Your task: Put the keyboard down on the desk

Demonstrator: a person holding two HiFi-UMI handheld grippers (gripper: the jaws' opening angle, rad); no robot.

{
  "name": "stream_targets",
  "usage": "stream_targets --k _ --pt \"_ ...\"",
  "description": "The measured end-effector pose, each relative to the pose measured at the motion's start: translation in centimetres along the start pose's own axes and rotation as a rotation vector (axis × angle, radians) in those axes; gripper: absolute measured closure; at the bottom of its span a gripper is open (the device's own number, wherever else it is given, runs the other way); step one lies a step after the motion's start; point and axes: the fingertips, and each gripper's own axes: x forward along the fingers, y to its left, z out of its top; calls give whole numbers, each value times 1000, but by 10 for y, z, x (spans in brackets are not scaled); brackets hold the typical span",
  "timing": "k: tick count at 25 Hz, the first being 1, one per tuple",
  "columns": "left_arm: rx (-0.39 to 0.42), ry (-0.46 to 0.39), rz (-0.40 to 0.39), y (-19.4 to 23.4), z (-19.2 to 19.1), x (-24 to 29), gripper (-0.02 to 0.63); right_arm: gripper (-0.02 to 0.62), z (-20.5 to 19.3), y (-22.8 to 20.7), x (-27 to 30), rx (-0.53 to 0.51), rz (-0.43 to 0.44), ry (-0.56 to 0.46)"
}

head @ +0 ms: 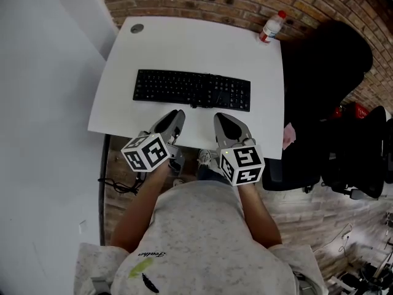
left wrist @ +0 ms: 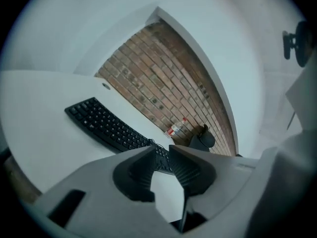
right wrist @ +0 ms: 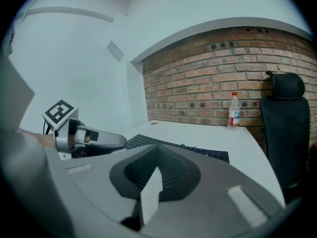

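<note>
A: Flat black keyboard (head: 191,90)?
B: Lying flat on white desk (head: 184,42), touched by nothing.
A: Left gripper (head: 174,120)?
B: Just short of keyboard's near edge; jaws a narrow gap apart, holding nothing.
A: Right gripper (head: 224,123)?
B: Likewise near that edge; jaws closed together, empty.

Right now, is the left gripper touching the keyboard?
Apart. The head view shows a strip of bare desk between the left gripper and the keyboard.
</note>
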Motion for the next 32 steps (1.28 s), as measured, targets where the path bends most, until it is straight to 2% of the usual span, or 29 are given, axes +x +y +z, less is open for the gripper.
stream_targets --k 6,13,32 --pt "241 -14 28 -21 2 -15 611 586 2 9 -16 -15 0 -16" --pt "380 -2 54 -27 -8 -27 614 586 -1 18 -29 -32 6 -26" --pt "365 19 38 -28 -17 -31 612 586 -5 25 -36 -33 2 -29"
